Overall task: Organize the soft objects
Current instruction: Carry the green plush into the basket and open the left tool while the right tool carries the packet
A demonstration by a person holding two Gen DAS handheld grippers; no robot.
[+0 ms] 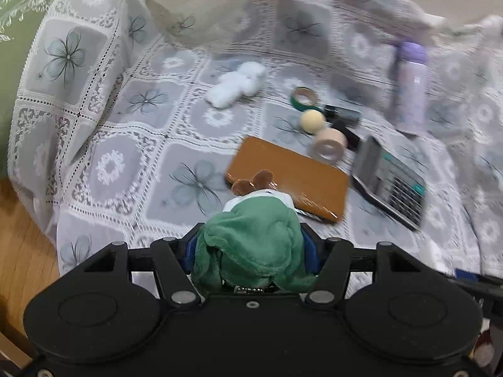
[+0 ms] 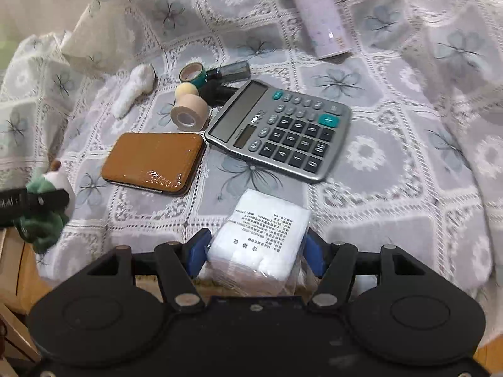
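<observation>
L tongs (image 1: 251, 248) grip fuzzy green plush toy (image 1: 251, 238); R tongs (image 2: 256, 248) pinch crinkly wrapped white gauze pack (image 2: 261, 232).

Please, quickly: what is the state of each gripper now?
Left gripper: closed on the green plush toy.
Right gripper: closed on the white wrapped packet.

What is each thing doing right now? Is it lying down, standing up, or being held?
Green plush toy: held in the left hand-held gripper.
White packet: held in the right hand-held gripper.
Calculator: lying face up.
Brown case: lying flat, closed.
Purple bottle: lying on its side.
Beige tape roll: on its edge.
White fluffy toy: lying on the cloth.
</observation>
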